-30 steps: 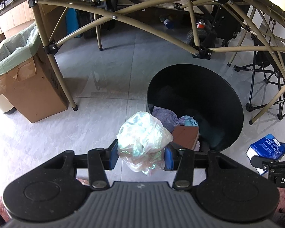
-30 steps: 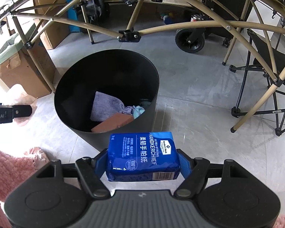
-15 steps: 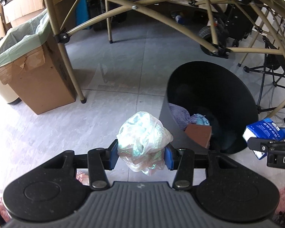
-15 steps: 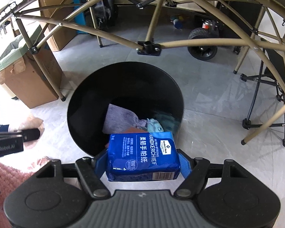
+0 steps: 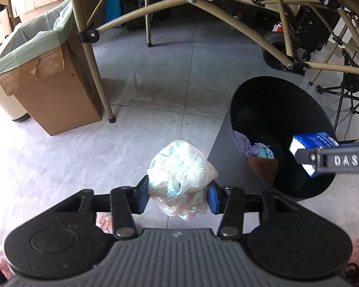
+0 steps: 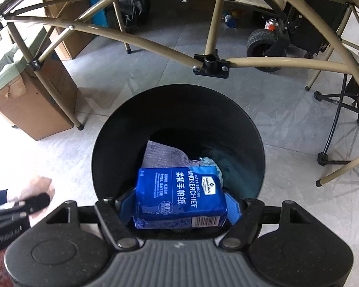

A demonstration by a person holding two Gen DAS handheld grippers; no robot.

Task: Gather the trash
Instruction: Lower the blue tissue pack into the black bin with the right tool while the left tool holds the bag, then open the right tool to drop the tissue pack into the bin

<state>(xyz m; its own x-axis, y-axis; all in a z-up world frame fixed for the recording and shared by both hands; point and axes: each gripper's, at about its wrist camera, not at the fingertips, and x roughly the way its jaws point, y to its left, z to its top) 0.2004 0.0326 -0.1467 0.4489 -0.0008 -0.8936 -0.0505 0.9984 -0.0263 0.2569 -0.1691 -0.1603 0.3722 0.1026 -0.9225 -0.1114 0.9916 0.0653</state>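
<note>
We had the right gripper (image 6: 180, 203) clenched on the blue handkerchief pack (image 6: 179, 197), its fingers (image 6: 233, 209) pressed to both short sides, and the pack hung over the near part of the black bin's (image 6: 112, 143) open mouth; inside lay a purple cloth (image 6: 164, 155), something pale blue and a brown slab. The left gripper (image 5: 178, 193) gripped a crumpled iridescent plastic bag (image 5: 180, 169) between its blue fingers (image 5: 142, 195), and that bag hung over bare floor (image 5: 143, 95), just left of the bin's outer wall, not over the opening.

We judged the pack the safer drop, though it sat near the rim's near edge; let go too early, it might have clipped the rim and tumbled to the floor. The bag worried us more; released where it was, it would have missed the bin altogether, and being so light it could have drifted or clung to a finger rather than fallen cleanly. Both grippers converged on one opening, so we thought a knock between them possible, and a nudge against the bin's wall might have tipped or shifted it. A cardboard box (image 5: 52, 91) with a green liner stood far left, well apart.
</note>
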